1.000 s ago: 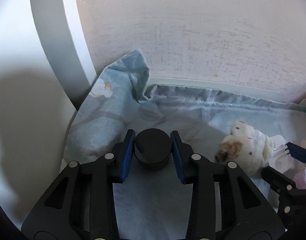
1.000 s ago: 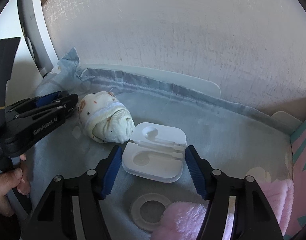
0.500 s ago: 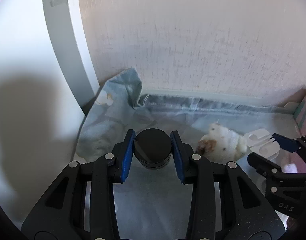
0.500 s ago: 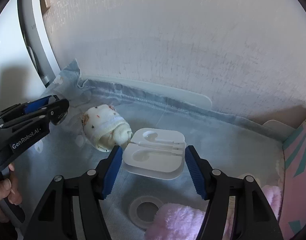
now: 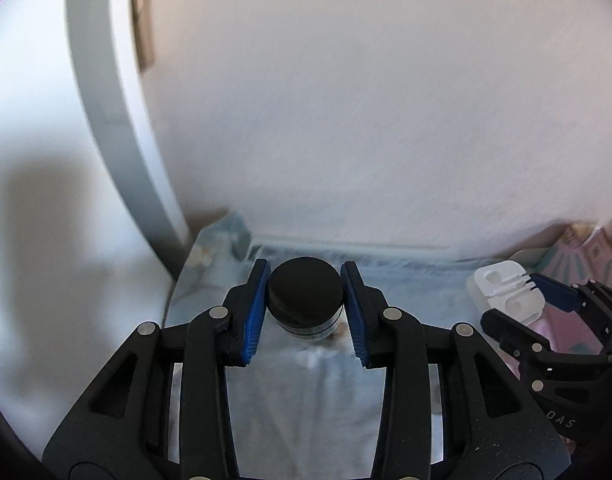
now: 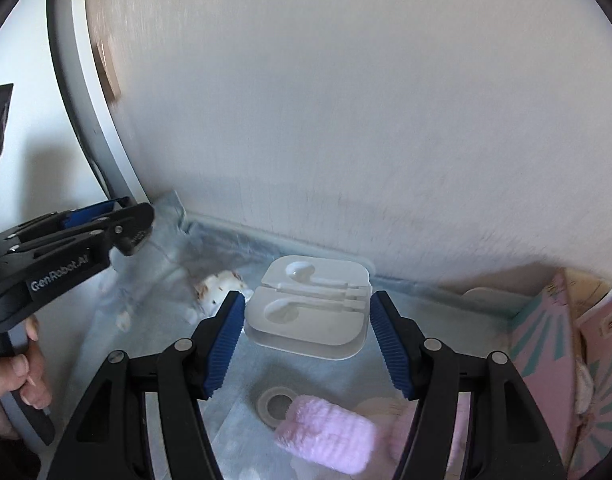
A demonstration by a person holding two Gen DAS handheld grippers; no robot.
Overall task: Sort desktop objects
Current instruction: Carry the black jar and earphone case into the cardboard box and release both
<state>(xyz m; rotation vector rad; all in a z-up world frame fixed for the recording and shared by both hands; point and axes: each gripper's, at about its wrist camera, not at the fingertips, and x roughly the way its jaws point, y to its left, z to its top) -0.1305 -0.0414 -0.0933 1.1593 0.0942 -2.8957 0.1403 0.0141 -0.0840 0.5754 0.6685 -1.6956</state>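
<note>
Sorting is underway: left gripper pinches a black-lidded jar, right gripper clamps a white earphone case, both clear of the blue cloth. Rolled sock, pink towel roll and clear ring remain unsorted.

The black jar has a matt lid over a glossy, seemingly glass body. The white case is smooth, slightly shiny plastic. At its six o'clock lies a fluffy pink towel roll on soft pale-blue cloth. The wall looks rough-textured.
</note>
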